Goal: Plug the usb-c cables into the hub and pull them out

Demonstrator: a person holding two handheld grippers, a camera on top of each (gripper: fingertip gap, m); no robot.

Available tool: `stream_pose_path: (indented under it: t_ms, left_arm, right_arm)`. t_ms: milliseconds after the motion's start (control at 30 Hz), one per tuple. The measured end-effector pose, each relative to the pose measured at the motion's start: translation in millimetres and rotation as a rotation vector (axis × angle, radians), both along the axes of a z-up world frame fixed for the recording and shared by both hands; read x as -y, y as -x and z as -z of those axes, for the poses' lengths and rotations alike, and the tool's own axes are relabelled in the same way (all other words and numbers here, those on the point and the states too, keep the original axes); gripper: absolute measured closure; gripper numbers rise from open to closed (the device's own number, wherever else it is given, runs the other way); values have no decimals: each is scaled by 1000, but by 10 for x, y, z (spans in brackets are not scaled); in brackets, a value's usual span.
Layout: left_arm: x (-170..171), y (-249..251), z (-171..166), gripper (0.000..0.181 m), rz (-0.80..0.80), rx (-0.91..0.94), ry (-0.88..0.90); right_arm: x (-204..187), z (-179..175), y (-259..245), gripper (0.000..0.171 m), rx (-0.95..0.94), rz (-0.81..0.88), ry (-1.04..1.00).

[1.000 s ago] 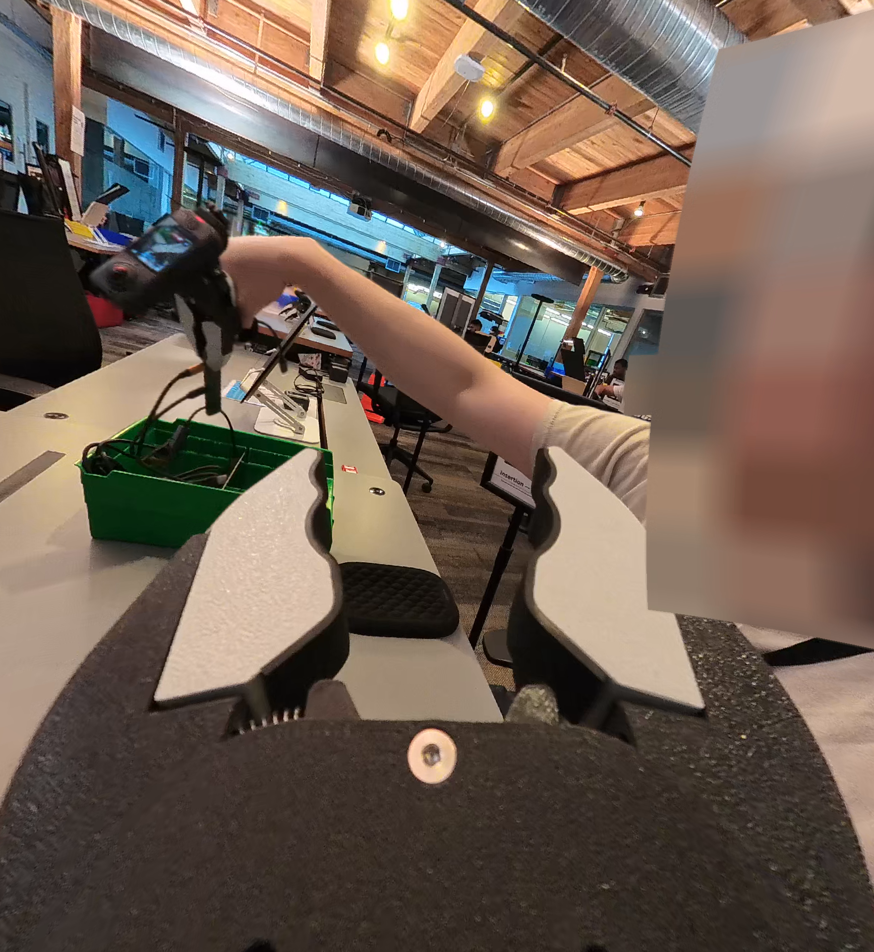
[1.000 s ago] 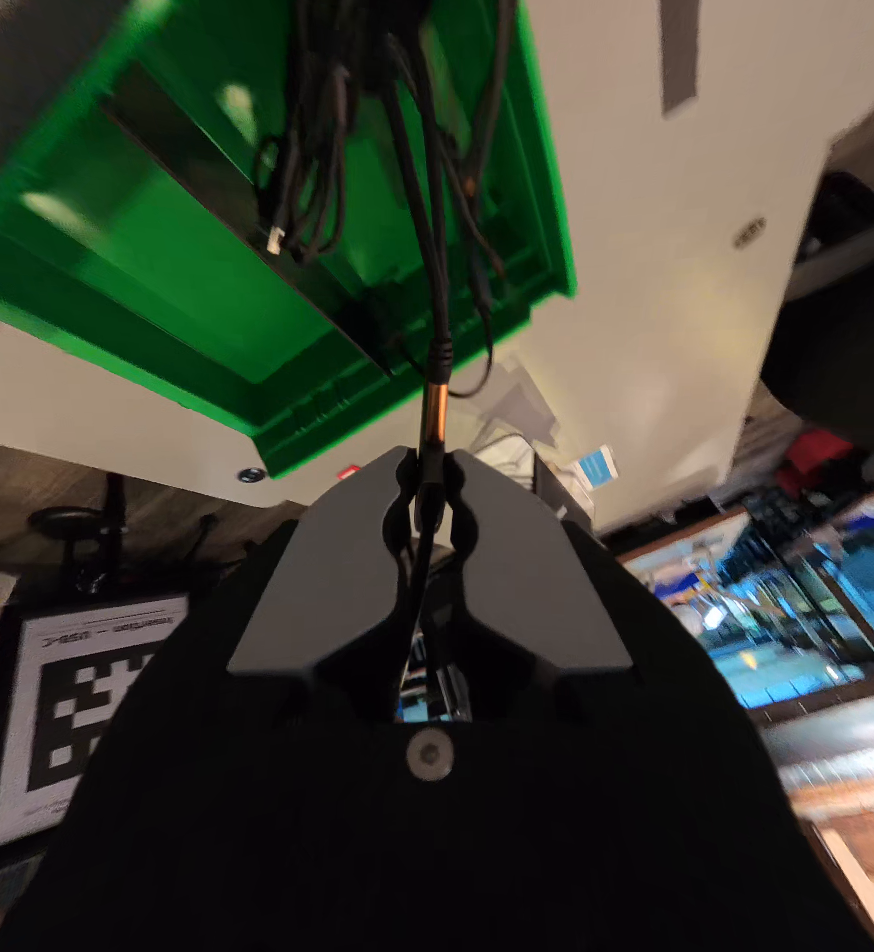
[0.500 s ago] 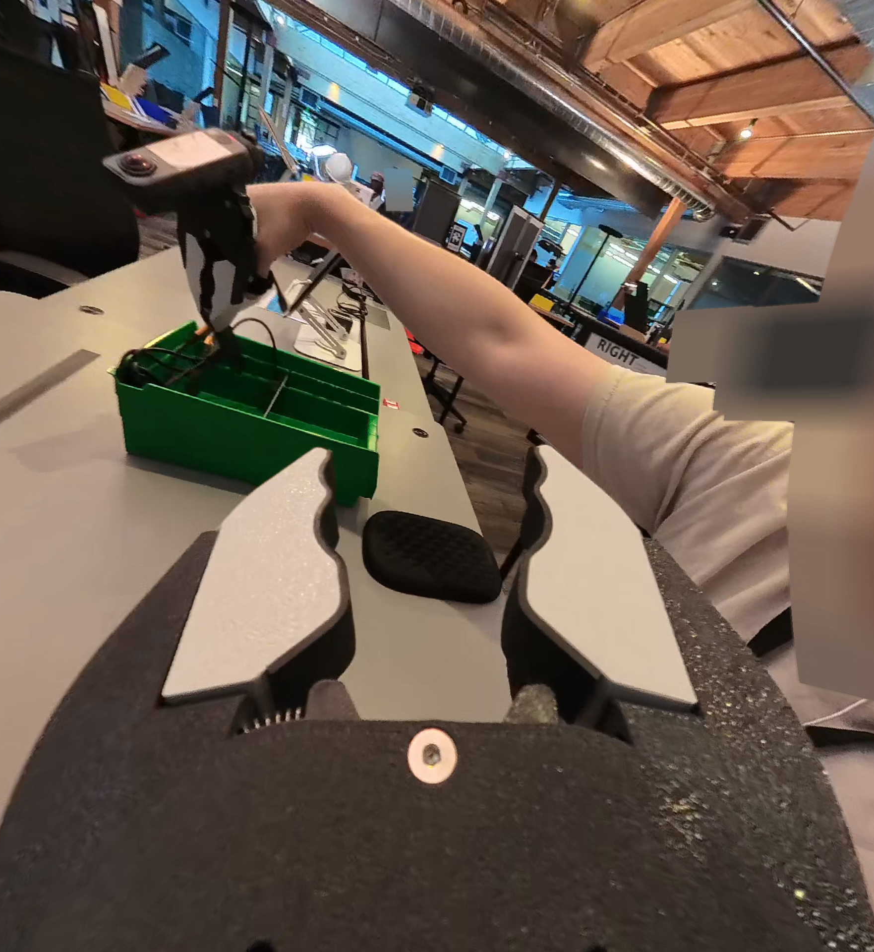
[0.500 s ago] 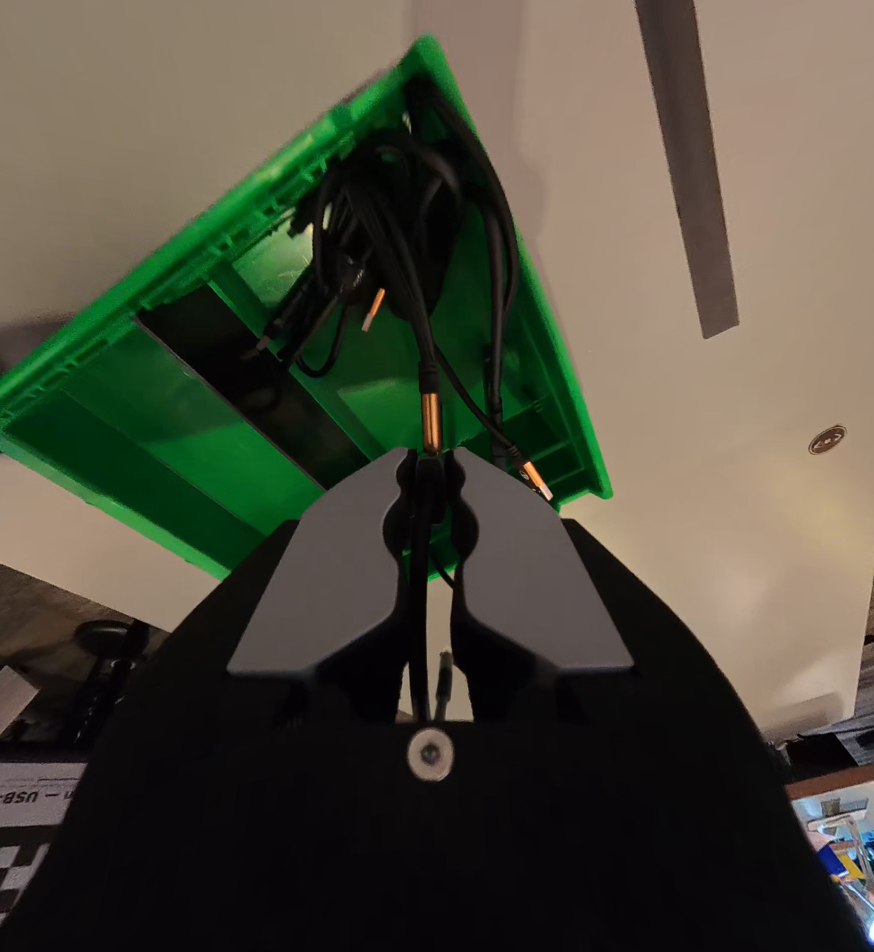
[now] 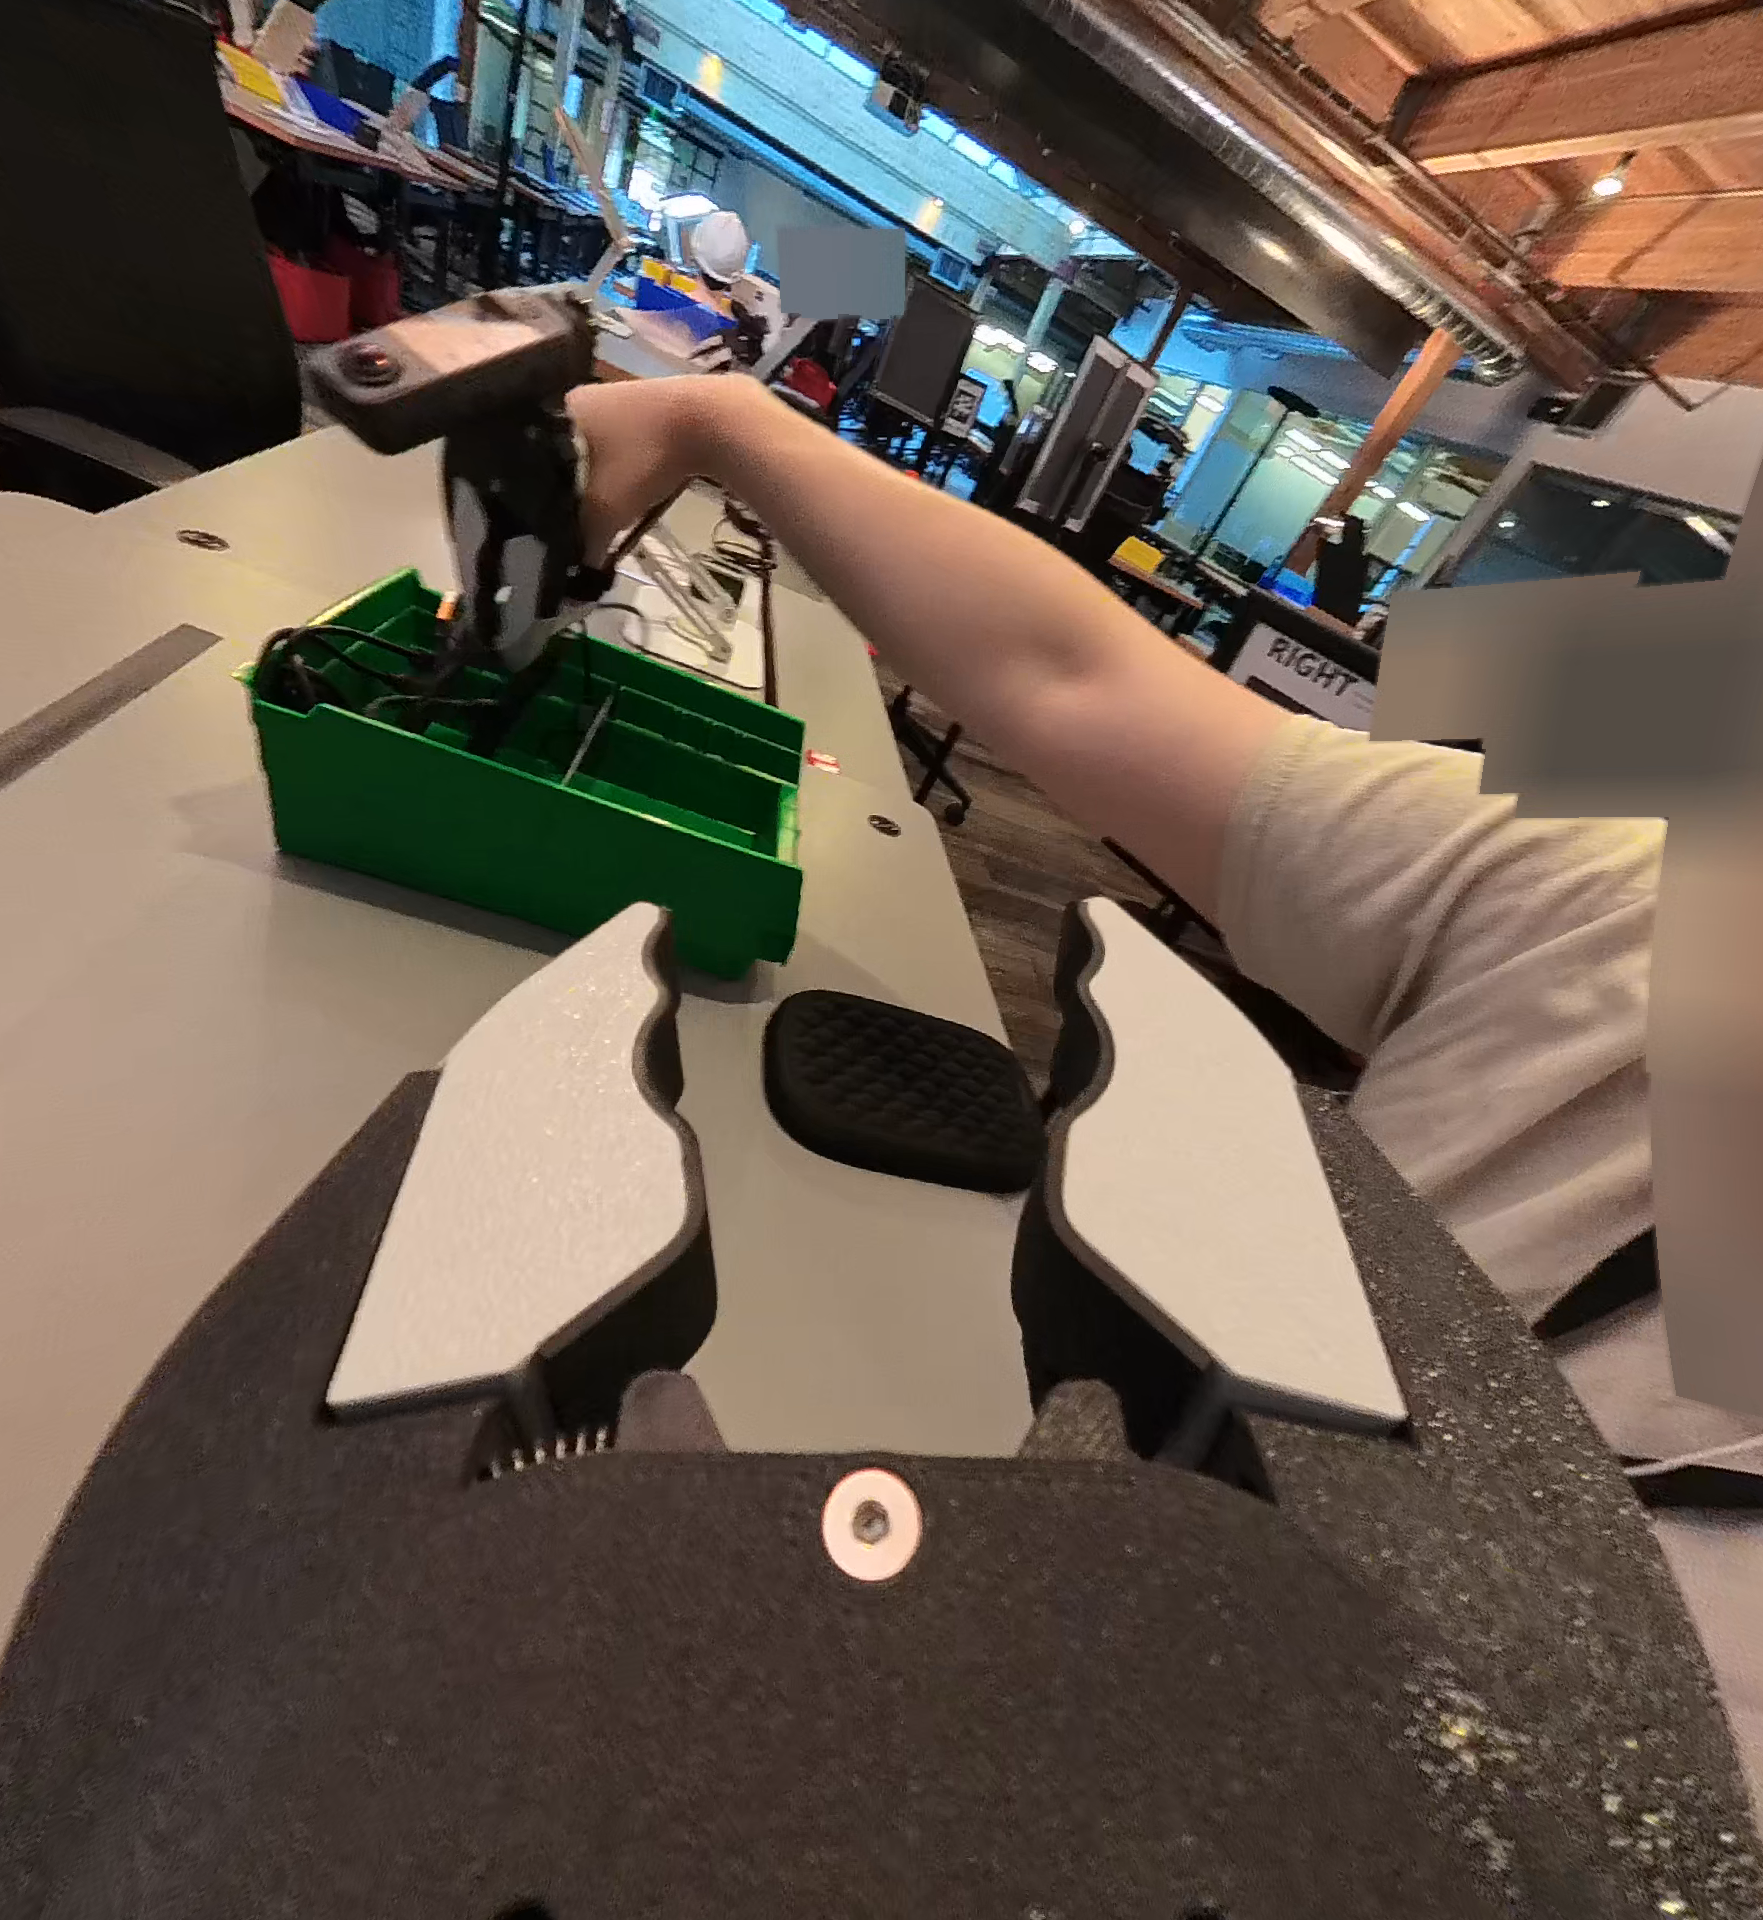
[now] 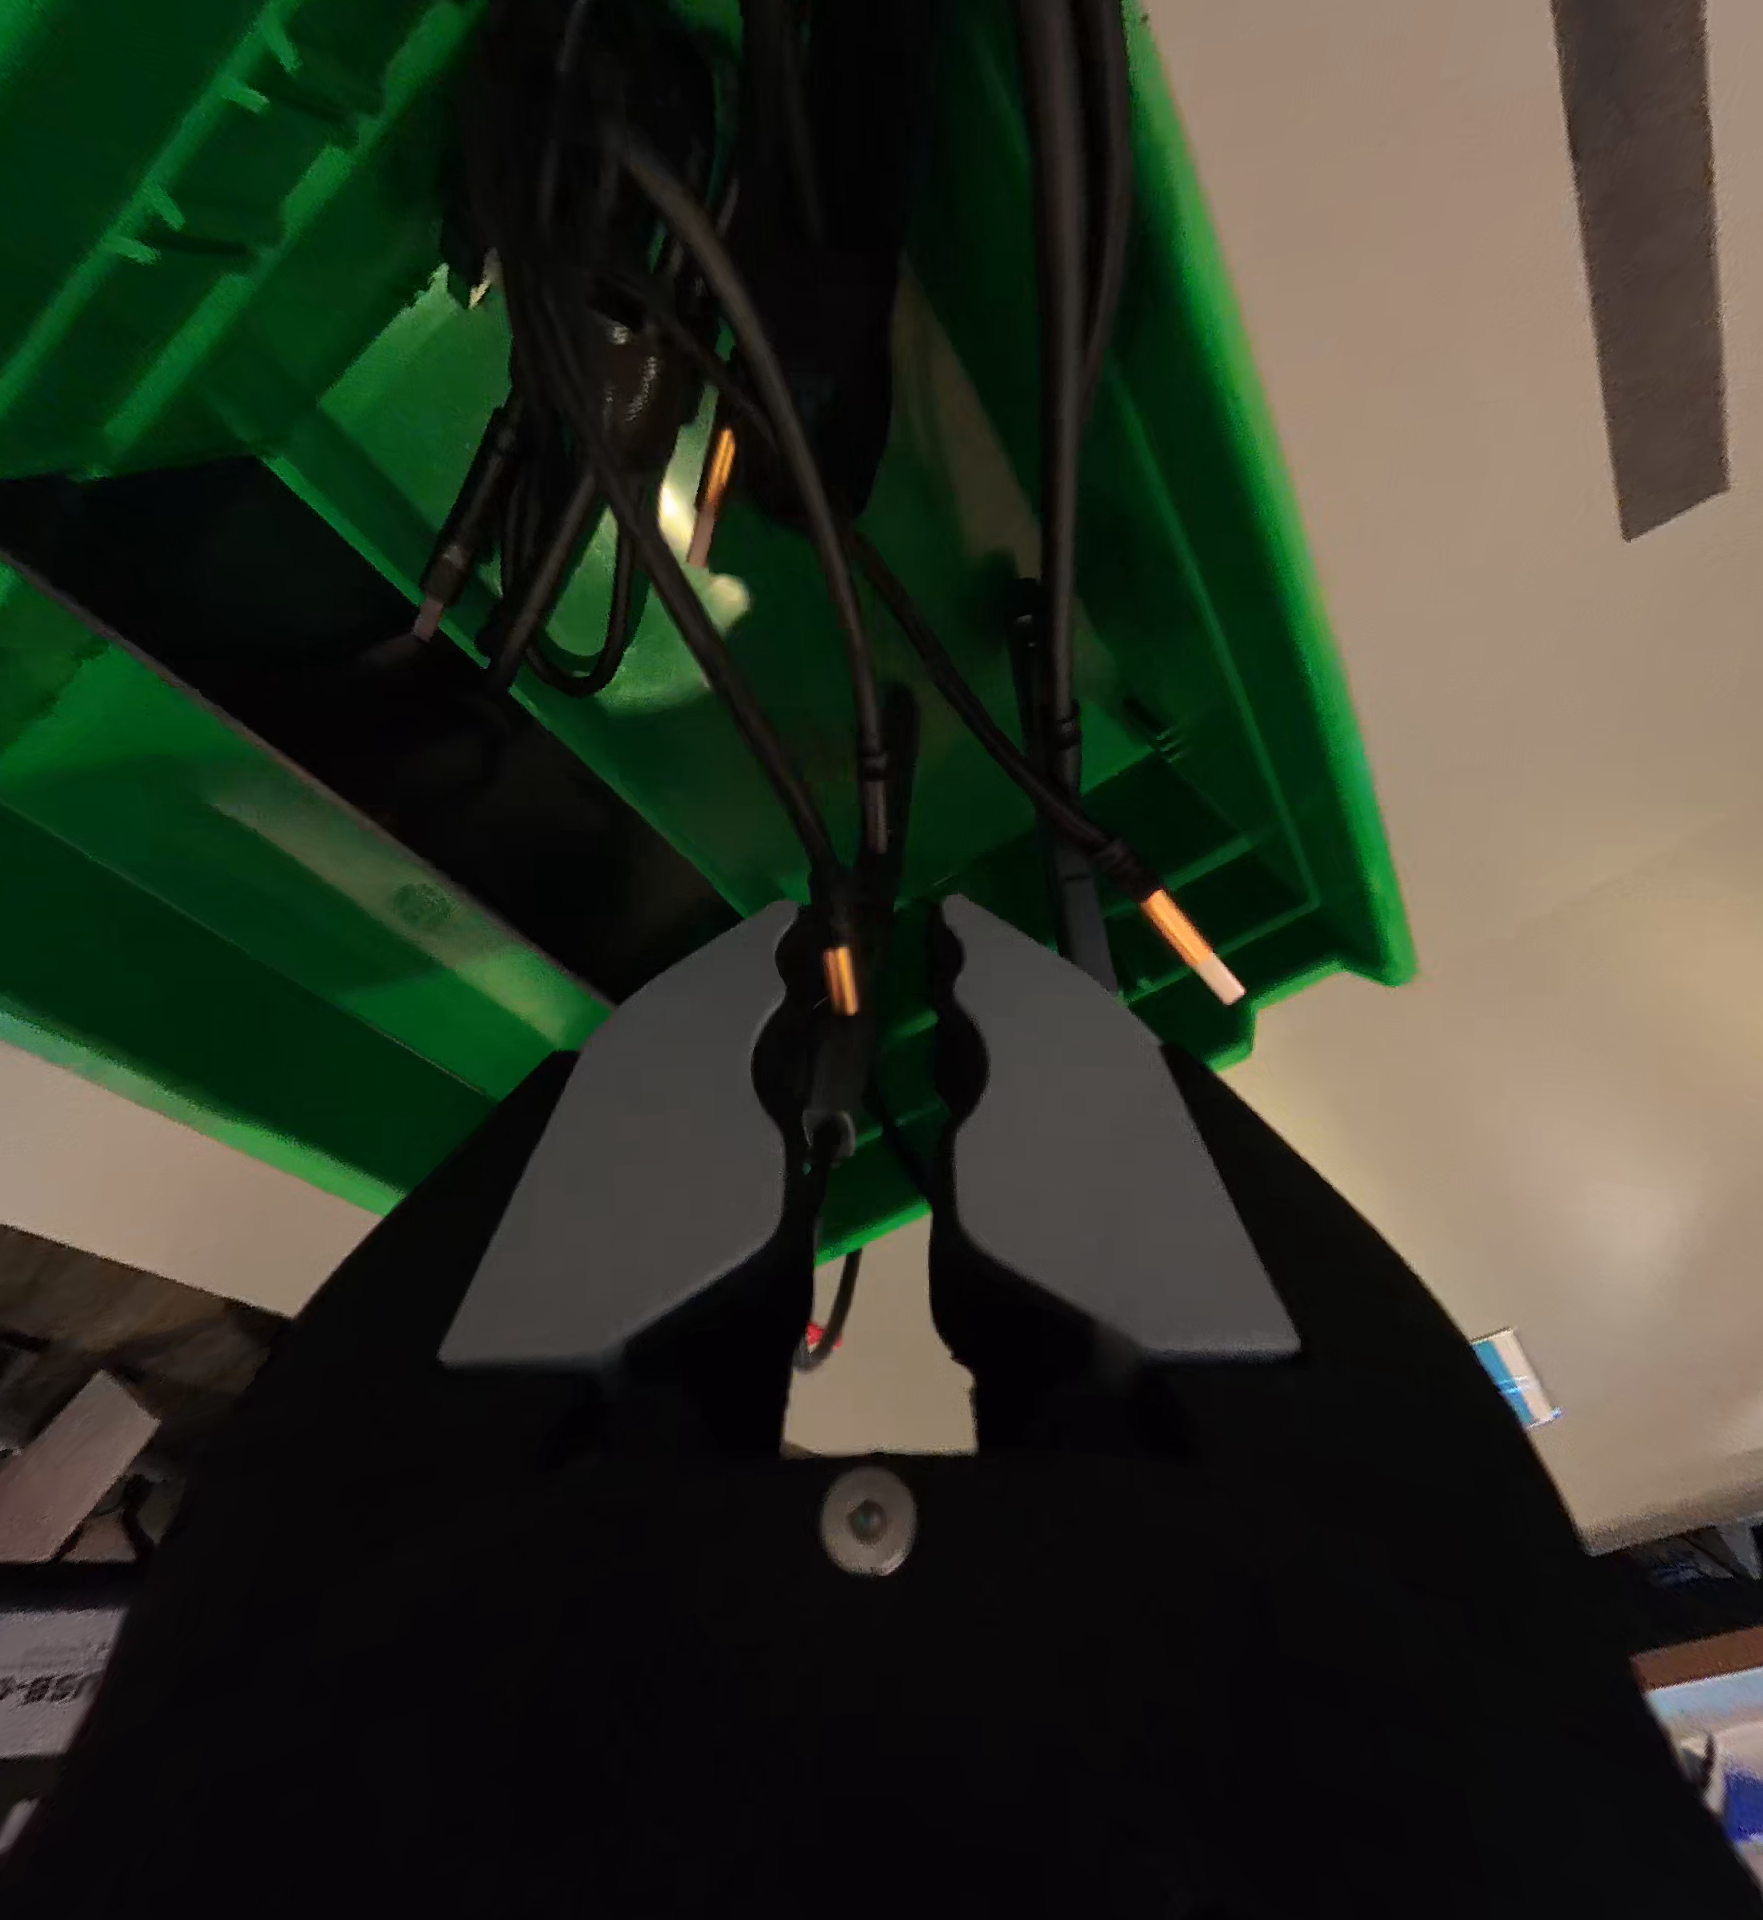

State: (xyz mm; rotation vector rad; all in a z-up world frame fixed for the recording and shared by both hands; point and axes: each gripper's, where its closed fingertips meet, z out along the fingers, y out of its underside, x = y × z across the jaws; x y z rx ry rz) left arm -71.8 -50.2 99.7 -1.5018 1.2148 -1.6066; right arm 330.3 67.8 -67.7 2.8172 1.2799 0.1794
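Pale grey worktop stretches under an open workshop with timber ceiling beams, and on it stands a green bin divided into compartments, with a black textured pad lying just beside its near corner. Over this pad hovers the left claw, its jaws wide apart and empty. At the bin, the right claw reaches down into a tangle of thin black usb-c cables; its jaws stand narrowly apart, with one orange-collared plug lying against the left finger, though not visibly pinched, so the grip looks loose or just released. Another orange-collared plug hangs free near the bin's wall. No hub can be made out with certainty among the dark cords. Such cables look light and limp, likely to sag, twist and snag on their neighbours, while the short metal-tipped plug is the only stiff part. Hold is best taken on the rigid plug body just behind the collar, square to the tip, since a grasp on the cord itself would probably let the plug swing.
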Motion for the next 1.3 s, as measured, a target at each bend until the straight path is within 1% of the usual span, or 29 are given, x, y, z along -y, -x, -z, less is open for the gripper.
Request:
stream_pose_path:
  t_ms: [33,67,133,200,267,367,433,500,533,600,667,733,767,800,933,1000,1100,1133,1200,1300]
  left_arm:
    - [-46,-10,25,111,-30,-15,-13]
    - [-117,-15,66,110,-78,-42,-34]
    - [-277,-4,165,108,-182,-110,-93]
    - [-393,23,228,108,-256,-156,-128]
    - [-469,56,271,108,-301,-188,-137]
    - [-522,108,298,109,-331,-215,-142]
    - [-542,149,290,109,-347,-219,-153]
    - [-550,190,281,109,-356,-226,-162]
    - [-550,209,271,109,-359,-224,-164]
    - [-545,233,241,110,-357,-210,-159]
    - [-544,246,226,111,-355,-200,-153]
    - [-548,250,233,112,-356,-202,-149]
    - [-553,249,243,112,-358,-206,-148]
    - [-558,249,255,112,-361,-212,-148]
    - [-562,225,297,112,-367,-237,-159]
    - [-550,194,304,112,-360,-240,-161]
    - [-538,136,346,113,-348,-254,-160]
    - [-545,118,365,113,-352,-263,-164]
    - [-604,101,434,113,-390,-308,-188]
    - [-780,97,553,112,-510,-405,-270]
  right_arm:
    - [9,-47,-7,144,6,6,-5]
    - [-17,-108,-29,135,24,-1,-38]
    - [-70,-277,-13,129,27,-28,-128]
    - [-97,-504,31,127,11,-49,-245]
    - [-47,-743,55,128,-17,-36,-367]
    - [200,-941,-42,130,-63,3,-523]
    - [459,-868,-226,130,-85,51,-563]
    - [756,-632,-425,132,-122,87,-552]
    - [871,-493,-477,135,-170,103,-551]
    - [1025,-239,-517,139,-271,144,-546]
    - [1079,-60,-591,143,-287,181,-562]
    - [1026,28,-652,150,-266,199,-609]
    - [997,28,-664,157,-261,206,-626]
    - [971,8,-669,159,-256,213,-636]
    - [946,-34,-707,162,-117,234,-578]
    - [892,-145,-696,166,-39,215,-597]
    - [773,-377,-662,166,37,210,-653]
    - [721,-455,-622,166,26,216,-677]
    - [599,-628,-485,166,-59,251,-741]
    - [445,-846,-328,166,-154,294,-834]
